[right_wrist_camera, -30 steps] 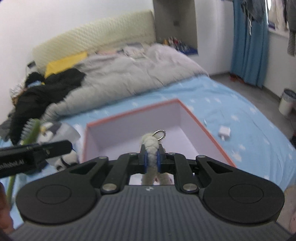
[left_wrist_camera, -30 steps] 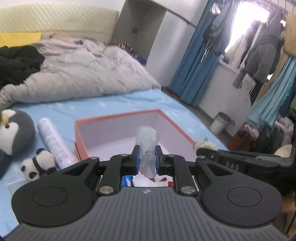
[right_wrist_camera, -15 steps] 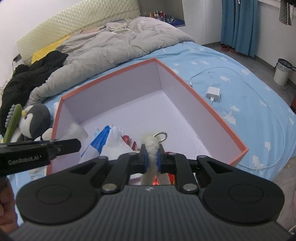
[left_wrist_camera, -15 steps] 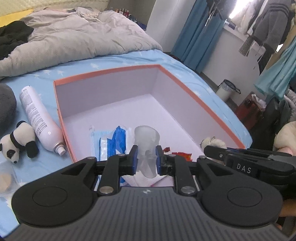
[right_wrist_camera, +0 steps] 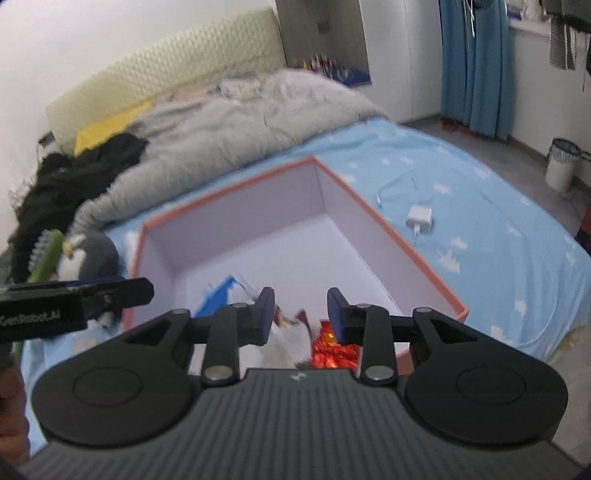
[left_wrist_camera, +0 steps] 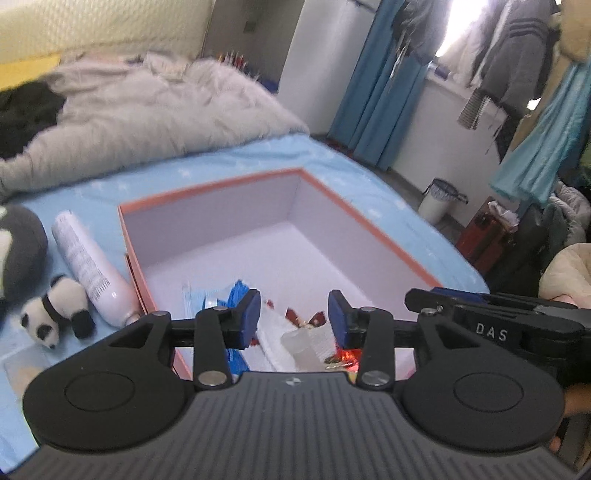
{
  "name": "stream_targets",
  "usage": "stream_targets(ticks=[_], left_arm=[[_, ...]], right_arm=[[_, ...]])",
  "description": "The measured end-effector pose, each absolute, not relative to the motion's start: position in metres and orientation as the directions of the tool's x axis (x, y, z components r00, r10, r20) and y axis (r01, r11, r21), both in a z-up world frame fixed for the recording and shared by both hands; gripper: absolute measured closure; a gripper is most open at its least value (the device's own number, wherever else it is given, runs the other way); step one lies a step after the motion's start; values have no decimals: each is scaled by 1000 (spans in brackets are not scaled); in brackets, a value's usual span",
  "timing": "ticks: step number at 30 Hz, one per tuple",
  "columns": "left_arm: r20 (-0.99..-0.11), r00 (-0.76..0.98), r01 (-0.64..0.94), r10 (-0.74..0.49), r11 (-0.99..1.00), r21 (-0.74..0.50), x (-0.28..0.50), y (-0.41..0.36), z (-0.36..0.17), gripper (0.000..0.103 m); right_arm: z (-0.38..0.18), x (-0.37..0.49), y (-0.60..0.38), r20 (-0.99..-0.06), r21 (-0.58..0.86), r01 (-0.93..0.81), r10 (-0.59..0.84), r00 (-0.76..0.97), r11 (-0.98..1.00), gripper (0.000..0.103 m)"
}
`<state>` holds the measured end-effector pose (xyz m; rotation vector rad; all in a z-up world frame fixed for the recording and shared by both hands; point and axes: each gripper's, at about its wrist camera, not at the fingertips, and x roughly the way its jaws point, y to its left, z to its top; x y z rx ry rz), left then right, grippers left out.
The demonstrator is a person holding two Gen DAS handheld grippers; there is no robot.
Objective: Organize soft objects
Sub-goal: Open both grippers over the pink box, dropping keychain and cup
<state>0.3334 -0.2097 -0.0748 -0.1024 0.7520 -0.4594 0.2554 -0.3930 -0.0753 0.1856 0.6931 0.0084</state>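
Both tongs opening, empty, over box (left_wrist_camera: 221,236); panda (left_wrist_camera: 55,314) left view only, charger (right_wrist_camera: 419,214) right view only.

A bed (right_wrist_camera: 461,206) in a light blue sheet fills the room, a rumpled grey duvet (right_wrist_camera: 236,125) heaped toward its pale quilted headboard (right_wrist_camera: 166,66). White walls, grey floor (right_wrist_camera: 528,162). Blue curtains (right_wrist_camera: 476,62) hang at the bright window (left_wrist_camera: 452,29) — clothes (left_wrist_camera: 517,55) hang before it. A white bin (right_wrist_camera: 561,162) stands past the bed's far corner.
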Motion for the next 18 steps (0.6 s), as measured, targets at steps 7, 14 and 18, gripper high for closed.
stream_targets(ticks=[7, 14, 18], left_arm=[[-543, 721, 364, -432, 902, -234, 287, -182, -37, 57], [-515, 757, 322, -402, 915, -242, 249, -156, -26, 57], [-514, 772, 294, -374, 927, -233, 229, -142, -28, 57]], right_arm=[[-50, 225, -369, -541, 177, -13, 109, 834, 984, 68], [-44, 193, -348, -475, 194, -70, 156, 866, 979, 68], [-47, 178, -337, -472, 211, -82, 176, 864, 974, 68]])
